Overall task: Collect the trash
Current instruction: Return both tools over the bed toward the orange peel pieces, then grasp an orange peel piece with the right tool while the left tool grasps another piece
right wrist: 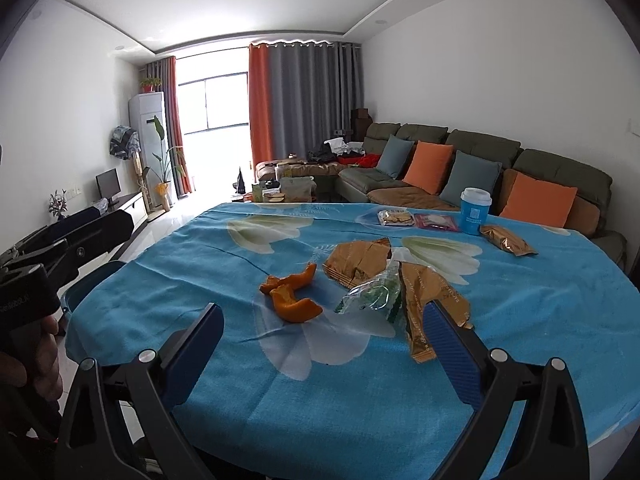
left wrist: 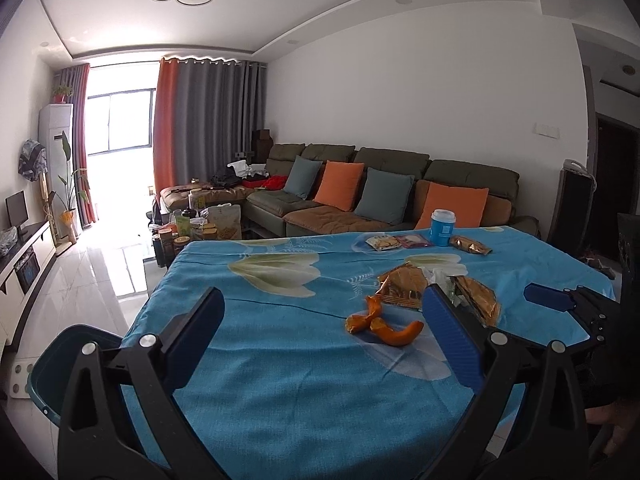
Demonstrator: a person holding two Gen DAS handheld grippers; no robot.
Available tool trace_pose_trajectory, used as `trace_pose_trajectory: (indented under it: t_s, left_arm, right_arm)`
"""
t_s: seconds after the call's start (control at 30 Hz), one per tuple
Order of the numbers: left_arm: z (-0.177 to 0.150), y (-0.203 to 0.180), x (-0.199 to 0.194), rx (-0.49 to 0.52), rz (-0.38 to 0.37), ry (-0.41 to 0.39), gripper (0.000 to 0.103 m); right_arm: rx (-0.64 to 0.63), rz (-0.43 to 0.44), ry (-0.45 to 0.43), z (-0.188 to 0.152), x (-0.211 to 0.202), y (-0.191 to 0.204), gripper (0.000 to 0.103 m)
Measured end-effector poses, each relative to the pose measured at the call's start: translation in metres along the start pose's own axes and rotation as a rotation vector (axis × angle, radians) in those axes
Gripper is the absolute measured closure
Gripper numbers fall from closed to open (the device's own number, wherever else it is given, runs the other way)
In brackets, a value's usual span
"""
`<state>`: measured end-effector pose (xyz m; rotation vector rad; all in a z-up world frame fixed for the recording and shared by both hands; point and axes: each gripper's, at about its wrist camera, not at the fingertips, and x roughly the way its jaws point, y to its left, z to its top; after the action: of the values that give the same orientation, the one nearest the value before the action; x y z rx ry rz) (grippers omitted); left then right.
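Both grippers are hovering over the near edge of the worktop (right wrist: 320,420), which has a blue flowered cloth on it. Left gripper (left wrist: 320,332) has its jaws spread wide with nothing in them, and the right gripper (right wrist: 320,344) is the same, wide apart and empty.

The trash is all loose in the middle of the cloth. Closest are the orange peels (right wrist: 290,294), a couple of curled pieces touching each other. Just right of them is a crumpled clear wrapper (right wrist: 372,294) with green print, lying against a torn gold wrapper (right wrist: 424,304) that runs down toward the right gripper's right finger. Another gold wrapper (right wrist: 358,260) sits just behind those.

Further back, well apart from the pile, there's a blue cup (right wrist: 475,210) with a white lid standing upright, a sealed gold snack pack (right wrist: 506,240) just right of it, and two flat snack packets (right wrist: 416,219) to its left.

A dark teal bin (left wrist: 60,364) sits off the worktop's left corner, below the left gripper.
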<state>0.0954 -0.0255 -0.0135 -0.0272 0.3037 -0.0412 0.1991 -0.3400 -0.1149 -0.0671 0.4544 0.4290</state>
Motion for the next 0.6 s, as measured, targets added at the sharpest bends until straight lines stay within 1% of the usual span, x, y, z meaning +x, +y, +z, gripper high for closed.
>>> trace_pose_trajectory:
  t_s: [0.2,0.4,0.5,0.6]
  left_arm:
    - [0.0,0.009,0.001,-0.004,0.006,0.019,0.006]
    - [-0.005,0.021,0.023,-0.02,0.014,0.069,0.006]
    - [-0.007,0.028,0.034,-0.035,0.018,0.089,0.006]
    - [-0.01,0.033,0.045,-0.045,0.02,0.108,0.006]
  right_arm:
    - [0.029,0.041,0.039,0.003,0.019,-0.001,0.007]
    - [0.073,0.093,0.124,0.005,0.053,-0.003,0.007]
    - [0.093,0.118,0.163,0.005,0.07,-0.002,0.01]
    - [0.114,0.144,0.212,0.004,0.089,-0.002,0.017]
